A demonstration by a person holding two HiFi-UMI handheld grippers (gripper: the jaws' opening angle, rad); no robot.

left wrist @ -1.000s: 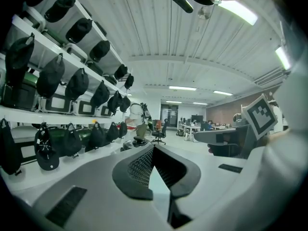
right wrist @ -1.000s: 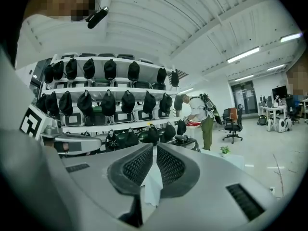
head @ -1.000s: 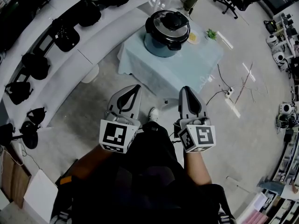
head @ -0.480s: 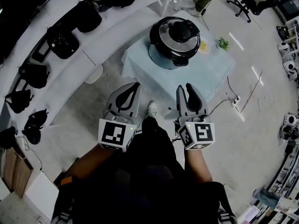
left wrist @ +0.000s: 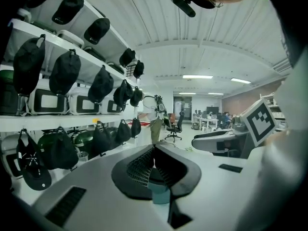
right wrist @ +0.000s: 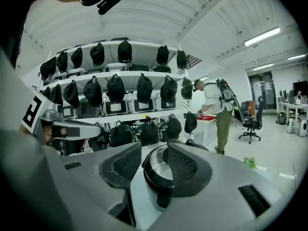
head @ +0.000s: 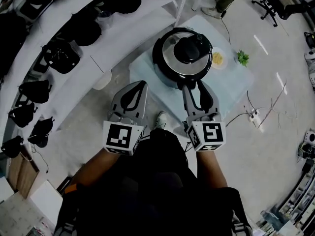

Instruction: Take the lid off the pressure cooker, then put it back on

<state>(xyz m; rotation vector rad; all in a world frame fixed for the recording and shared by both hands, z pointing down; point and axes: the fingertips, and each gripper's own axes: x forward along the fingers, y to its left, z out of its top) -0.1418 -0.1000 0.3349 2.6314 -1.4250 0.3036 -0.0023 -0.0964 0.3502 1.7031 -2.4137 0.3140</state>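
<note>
The pressure cooker [head: 170,65] stands on a small table with a light blue cloth [head: 147,80], its steel lid [head: 172,55] in place with a black handle [head: 191,48] on top. Both grippers are held side by side short of the table's near edge. My left gripper [head: 141,85] is shut and empty, its tips [left wrist: 154,150] meeting. My right gripper [head: 194,86] points at the cooker and its jaws are opening. Nothing is between its jaws; the cooker [right wrist: 155,170] shows through the gap, still ahead of them.
A small plate of yellow food [head: 217,59] and a green sprig [head: 242,58] lie on the cloth right of the cooker. Curved white shelves with black bags [head: 64,55] run along the left. A person [right wrist: 219,114] stands beyond the table. A power strip [head: 256,116] lies on the floor.
Both grippers have moved forward toward the table, so the cooker now lies just ahead of them. The right gripper's jaws have gone from shut to apart. The left stays shut.
</note>
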